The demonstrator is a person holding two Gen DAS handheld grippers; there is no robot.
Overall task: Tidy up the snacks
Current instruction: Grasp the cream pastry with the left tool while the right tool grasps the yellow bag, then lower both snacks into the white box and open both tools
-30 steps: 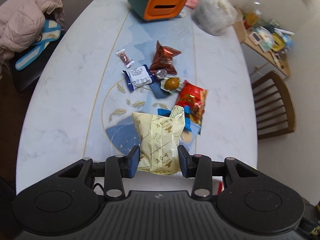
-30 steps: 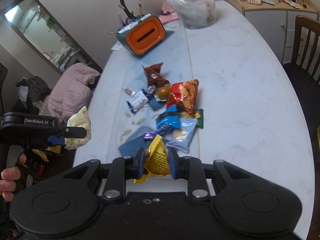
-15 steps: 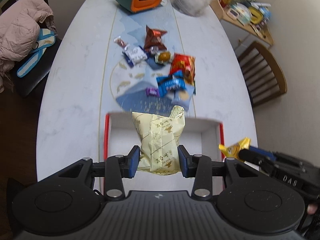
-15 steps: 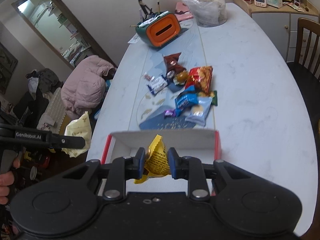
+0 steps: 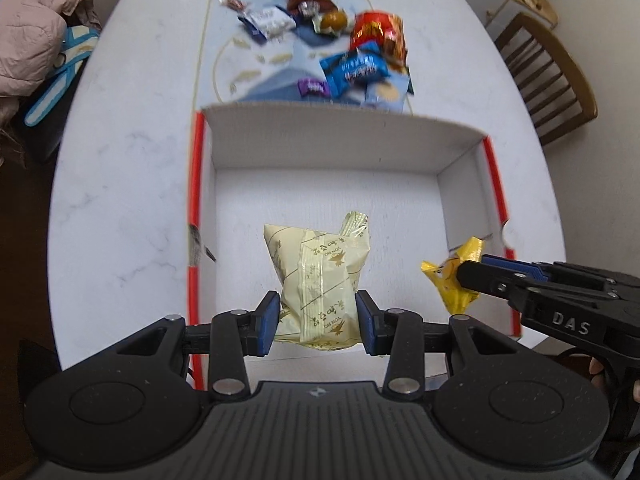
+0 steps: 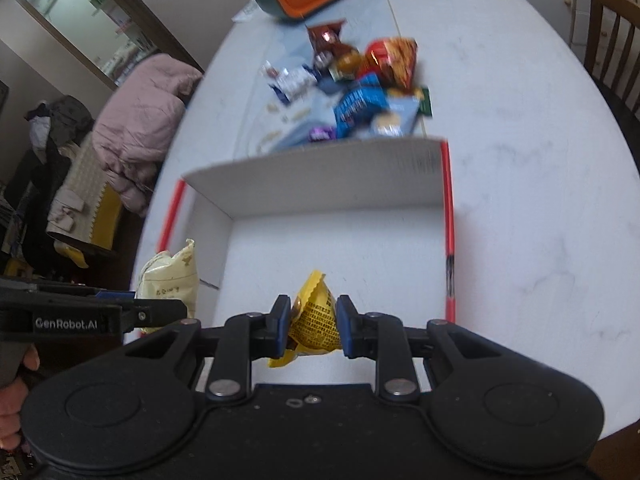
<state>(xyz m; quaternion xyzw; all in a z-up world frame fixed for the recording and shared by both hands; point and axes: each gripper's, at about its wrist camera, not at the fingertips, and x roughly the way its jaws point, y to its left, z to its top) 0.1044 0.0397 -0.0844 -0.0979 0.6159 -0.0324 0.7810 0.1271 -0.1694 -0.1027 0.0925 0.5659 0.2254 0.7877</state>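
White corrugated card forms the box, red along its outer edges, open-topped and bare inside as far as I can see. It sits on the near part of the marbled tabletop, directly below both of my tools, so the coming move is, in my judgement, a short descent and release rather than any travel sideways.

My left tool is clamped on the cream packet, a puffy, crinkled film pouch printed with gold motifs. Its long axis runs away from me, with the crimped end pointing far. It hangs over the near middle of the box floor, not touching it.

My right tool is clamped on the yellow packet, a smaller, wrinkled foil-like wrapper with dense dark print and a serrated tip pointing up and far. In the left wrist view it sits close to the right wall of the box, near the notch in that wall. The left tool is the more central of the two.

Beyond the far wall lies the loose pile of snacks: glossy red, blue, brown and purple wrappers, some overlapping, all on the tabletop and outside the box.
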